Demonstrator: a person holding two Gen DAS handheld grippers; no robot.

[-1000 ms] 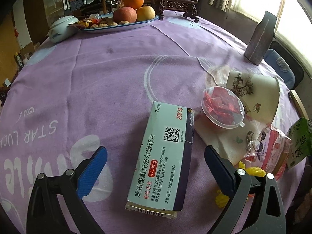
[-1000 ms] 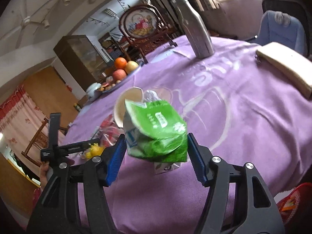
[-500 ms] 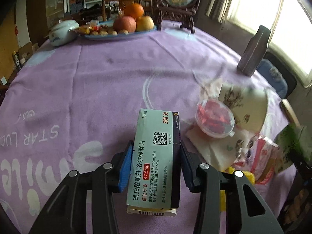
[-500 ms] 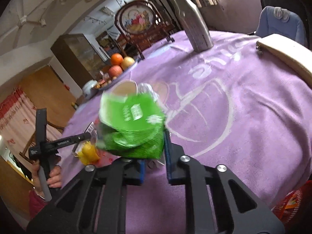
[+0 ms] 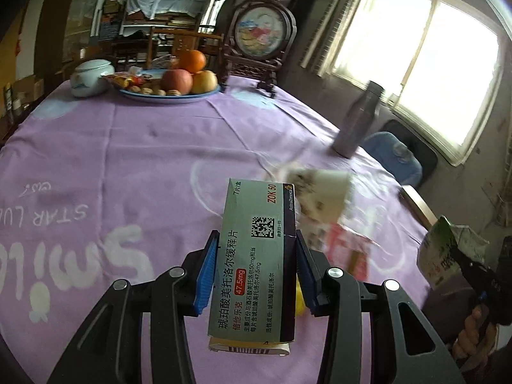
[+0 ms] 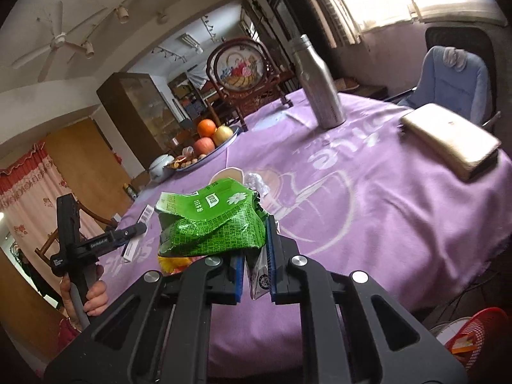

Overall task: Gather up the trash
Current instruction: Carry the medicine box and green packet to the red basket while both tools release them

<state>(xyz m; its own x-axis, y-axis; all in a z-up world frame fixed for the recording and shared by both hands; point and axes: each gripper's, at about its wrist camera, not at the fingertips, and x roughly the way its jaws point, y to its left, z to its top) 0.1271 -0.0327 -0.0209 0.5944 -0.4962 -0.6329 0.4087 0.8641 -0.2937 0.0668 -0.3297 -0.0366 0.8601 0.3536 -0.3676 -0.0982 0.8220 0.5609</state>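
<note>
My left gripper [image 5: 254, 268] is shut on a grey-green medicine box [image 5: 256, 262] and holds it lifted above the purple tablecloth [image 5: 128, 166]. My right gripper [image 6: 254, 256] is shut on a crumpled green wrapper [image 6: 212, 224], also raised off the table; it also shows in the left wrist view [image 5: 441, 252] at the far right. More trash lies blurred behind the box: a paper cup [image 5: 323, 192] on its side and a red-and-white packet [image 5: 348, 249]. A yellow scrap [image 6: 169, 262] shows under the wrapper.
A fruit plate [image 5: 172, 94] and a white lidded jar [image 5: 88, 76] stand at the table's far side. A metal bottle [image 6: 318, 86] and a gold case [image 6: 448, 139] are on the right. A red basket [image 6: 473, 336] sits on the floor.
Both grippers closed, the left on the medicine box and the right on the green wrapper, and both lifted their loads off the table.
</note>
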